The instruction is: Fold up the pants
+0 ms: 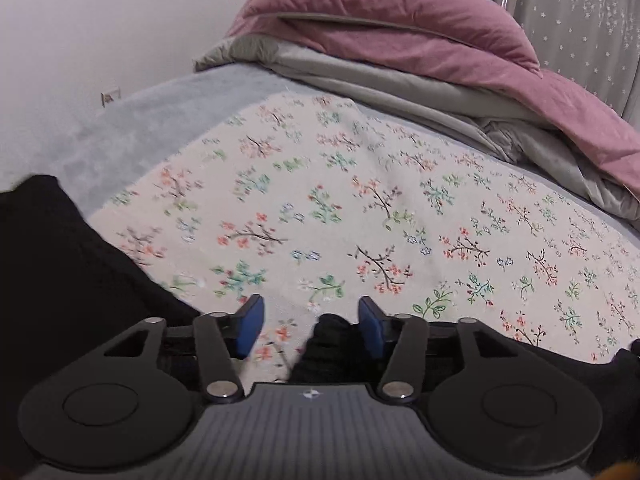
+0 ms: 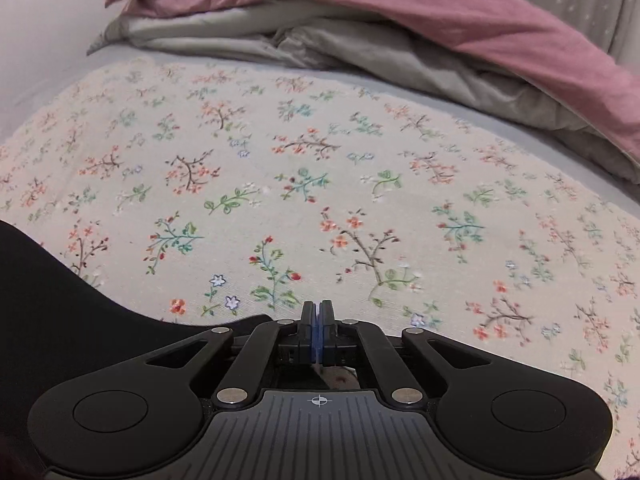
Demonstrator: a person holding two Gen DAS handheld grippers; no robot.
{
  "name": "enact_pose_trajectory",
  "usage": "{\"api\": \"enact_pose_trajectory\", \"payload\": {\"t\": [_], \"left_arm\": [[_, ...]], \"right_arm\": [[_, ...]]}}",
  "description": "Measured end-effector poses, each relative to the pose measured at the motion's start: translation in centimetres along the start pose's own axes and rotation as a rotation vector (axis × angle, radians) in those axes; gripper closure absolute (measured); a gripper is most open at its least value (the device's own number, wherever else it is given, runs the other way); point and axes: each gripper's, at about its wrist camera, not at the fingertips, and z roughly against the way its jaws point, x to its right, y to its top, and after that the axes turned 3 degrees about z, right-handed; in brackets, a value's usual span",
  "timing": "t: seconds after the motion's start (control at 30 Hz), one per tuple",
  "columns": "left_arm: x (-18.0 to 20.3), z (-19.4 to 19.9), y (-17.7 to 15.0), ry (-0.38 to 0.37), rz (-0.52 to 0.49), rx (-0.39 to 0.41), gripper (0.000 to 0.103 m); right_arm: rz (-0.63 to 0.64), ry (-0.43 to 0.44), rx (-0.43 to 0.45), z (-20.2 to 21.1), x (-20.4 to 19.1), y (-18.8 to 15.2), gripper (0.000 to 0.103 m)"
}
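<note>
Flowers cover the sheet point(image 1: 360, 200) spread on the bed point(image 1: 132, 128), and a pale wall point(image 1: 80, 20) stands behind it. At the far side of the bed lies a heap of bedding: a pink blanket point(image 1: 400, 32) on top of a grey blanket point(image 1: 380, 76). Star-dotted curtains point(image 1: 572, 20) hang behind the heap.

The black pants point(image 1: 48, 264) lie at the near edge of the flowery sheet. In the left view they fill the low left corner, and more black cloth shows at the low right. A bump of the black cloth pokes up between the blue pads, touching the right-hand pad point(image 1: 370, 320).

The left gripper point(image 1: 311, 322) is wide apart and has hold of nothing.

The right gripper point(image 2: 319, 328) is squeezed tight, its blue pads pressed together. I cannot tell if any cloth is pinched there. In that view the pants point(image 2: 60, 304) sit at the low left.
</note>
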Motion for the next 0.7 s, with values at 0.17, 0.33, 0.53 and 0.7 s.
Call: {"api": "enact_pose_trajectory", "payload": {"t": [0.17, 0.33, 0.53, 0.7], "left_arm": [[-1.1, 3.3, -1.5, -0.021, 0.039, -0.03, 0.025], [-2.3, 5.7, -3.3, 0.0, 0.123, -0.056, 0.025], [-3.0, 7.4, -4.7, 0.001, 0.187, -0.128, 0.022], [-2.6, 6.4, -5.5, -0.025, 0.207, -0.183, 0.014]], "right_arm": [[-0.111, 0.079, 0.097, 6.9, 3.6, -1.6, 0.091], [-0.167, 0.161, 0.048, 11.1, 5.1, -5.9, 0.091], [-0.165, 0.229, -0.053, 13.2, 2.0, -12.7, 0.089], [-0.007, 0.149, -0.003, 16.4, -1.6, -16.1, 0.064]]}}
